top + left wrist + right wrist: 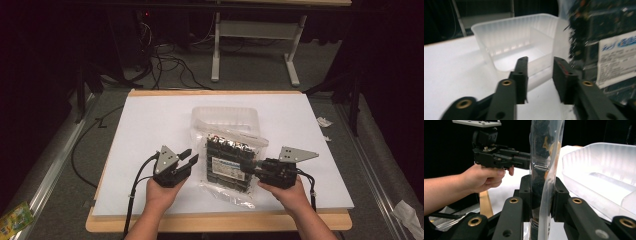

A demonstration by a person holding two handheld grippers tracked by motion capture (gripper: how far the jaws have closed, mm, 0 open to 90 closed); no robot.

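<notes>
A: Your right gripper (248, 167) is clamped on the edge of the clear bag (227, 162) of dark packets, right of centre in the high view. In the right gripper view the film runs straight up between your jaws.

B: And the left?

A: Your left gripper (190, 159) sits released, jaws apart with nothing between them, just left of the bag. The clear plastic tray (226, 120) waits directly above the bag in the frame, touching it.

B: So how do you carry on?

A: I'd judge you should bring the left in on the opposite edge before lifting; the film looks slippery and the load sags.

B: The surroundings?

A: A white board (150, 130) on a wooden tabletop (210, 222), grey carpet, cables upper left, a table frame (255, 45) at the top, darkness around.
</notes>
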